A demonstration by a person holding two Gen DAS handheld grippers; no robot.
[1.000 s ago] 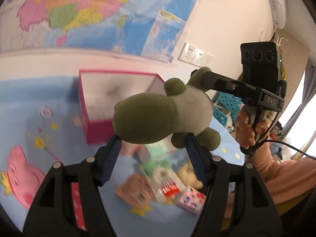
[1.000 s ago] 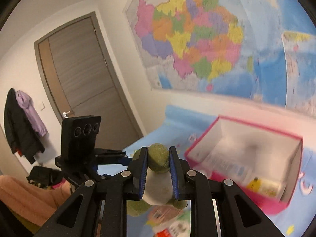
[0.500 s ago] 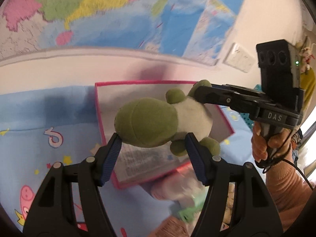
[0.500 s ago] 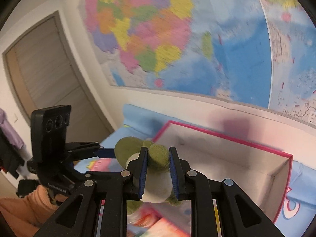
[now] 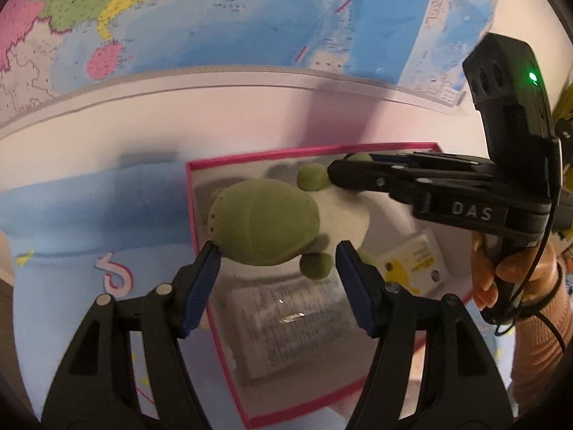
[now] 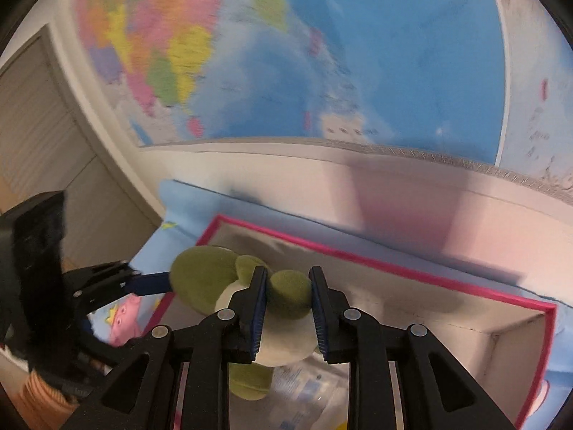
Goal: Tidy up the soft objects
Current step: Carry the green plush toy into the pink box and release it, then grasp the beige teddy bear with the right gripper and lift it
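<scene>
A green and white plush toy (image 5: 265, 225) hangs over the open pink box (image 5: 189, 208), carried by both grippers. My left gripper (image 5: 275, 251) is shut on its round green head, one blue pad against each side. My right gripper (image 5: 333, 175) reaches in from the right and has a green limb of the plush toy (image 6: 204, 276) between its pads. In the right wrist view my right gripper (image 6: 287, 286) has its jaws opening, with the pads still against the limb. My left gripper (image 6: 157, 283) touches the head from the left there. The pink box (image 6: 394, 268) lies just below.
Inside the box lie a clear wrapped pack (image 5: 286, 326) and a small white and yellow carton (image 5: 412, 265). The box sits on a blue cartoon mat (image 5: 89, 215) against a wall with a large map (image 5: 215, 18). A person's hand (image 5: 501, 272) holds the right gripper. A door (image 6: 43, 125) stands at left.
Both grippers carried the plush toy from above the loose items to over the pink box and tilted downward. The right gripper's pads have spread slightly around the limb.
</scene>
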